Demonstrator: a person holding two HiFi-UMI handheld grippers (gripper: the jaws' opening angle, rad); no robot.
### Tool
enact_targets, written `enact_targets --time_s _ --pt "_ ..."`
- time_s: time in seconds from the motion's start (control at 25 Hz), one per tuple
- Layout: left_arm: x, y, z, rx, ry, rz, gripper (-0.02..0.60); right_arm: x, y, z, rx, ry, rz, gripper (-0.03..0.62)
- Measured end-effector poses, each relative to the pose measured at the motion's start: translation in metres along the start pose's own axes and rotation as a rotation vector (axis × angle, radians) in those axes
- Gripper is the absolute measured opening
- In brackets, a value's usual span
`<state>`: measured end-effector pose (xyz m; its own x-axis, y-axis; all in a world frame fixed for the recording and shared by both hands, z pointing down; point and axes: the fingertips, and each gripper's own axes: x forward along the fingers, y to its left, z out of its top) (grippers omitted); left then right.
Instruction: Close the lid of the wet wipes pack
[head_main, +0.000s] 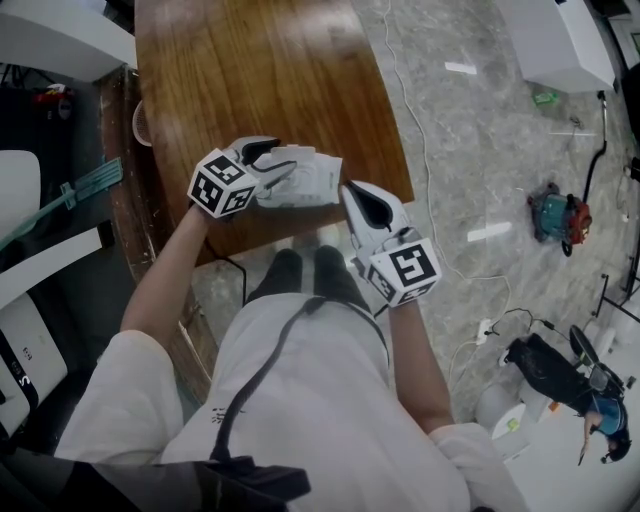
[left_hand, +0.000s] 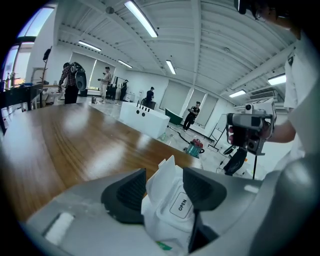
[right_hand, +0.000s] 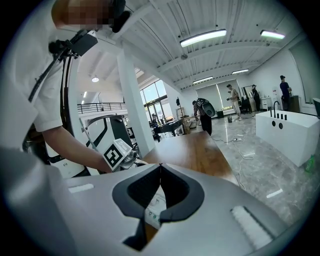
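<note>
The white wet wipes pack (head_main: 305, 178) is at the near edge of the wooden table (head_main: 260, 70). My left gripper (head_main: 285, 165) comes in from the left and is shut on the pack's left end. In the left gripper view the pack (left_hand: 167, 210) fills the gap between the dark pads (left_hand: 129, 192), its top crumpled and its OPEN tab (left_hand: 181, 205) facing the camera. My right gripper (head_main: 346, 190) is at the pack's near right corner with its tips together. In the right gripper view its tips (right_hand: 160, 166) meet, and a strip of the pack (right_hand: 154, 210) shows behind them.
A round bowl (head_main: 142, 122) sits at the table's left edge. To the right is marble floor with white cables (head_main: 425, 170), a teal and red machine (head_main: 560, 215) and a white cabinet (head_main: 560, 40). The person's legs stand just in front of the table's edge.
</note>
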<state>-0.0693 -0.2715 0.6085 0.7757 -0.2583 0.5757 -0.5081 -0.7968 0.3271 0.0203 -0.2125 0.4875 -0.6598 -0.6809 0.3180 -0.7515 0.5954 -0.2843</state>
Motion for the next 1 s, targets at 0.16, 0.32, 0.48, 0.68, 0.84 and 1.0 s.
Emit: enact_targets --time_s 0.16,0.32,0.48,0.68,0.84,1.0 --pt "-0.005 -0.007 -0.001 0.015 -0.004 0.000 0.244 -0.002 0.004 -0.003 -0.004 0.002 0.004 0.009" --pt "-0.009 -0.014 0.000 0.028 -0.008 0.001 0.244 -0.006 0.008 -0.004 -0.007 0.000 0.003 0.009" --pt "-0.015 -0.026 -0.002 0.043 -0.013 0.003 0.235 -0.011 0.013 -0.005 -0.011 -0.006 0.008 0.009" --pt "-0.018 -0.041 -0.010 0.070 0.000 0.003 0.235 -0.018 0.016 -0.008 -0.014 -0.009 0.005 0.009" --pt "-0.018 -0.053 -0.017 0.082 0.012 0.011 0.236 -0.026 0.019 -0.015 -0.012 -0.001 0.003 0.009" --pt "-0.014 -0.067 -0.025 0.114 0.041 0.015 0.235 -0.033 0.019 -0.020 -0.011 0.001 0.002 0.009"
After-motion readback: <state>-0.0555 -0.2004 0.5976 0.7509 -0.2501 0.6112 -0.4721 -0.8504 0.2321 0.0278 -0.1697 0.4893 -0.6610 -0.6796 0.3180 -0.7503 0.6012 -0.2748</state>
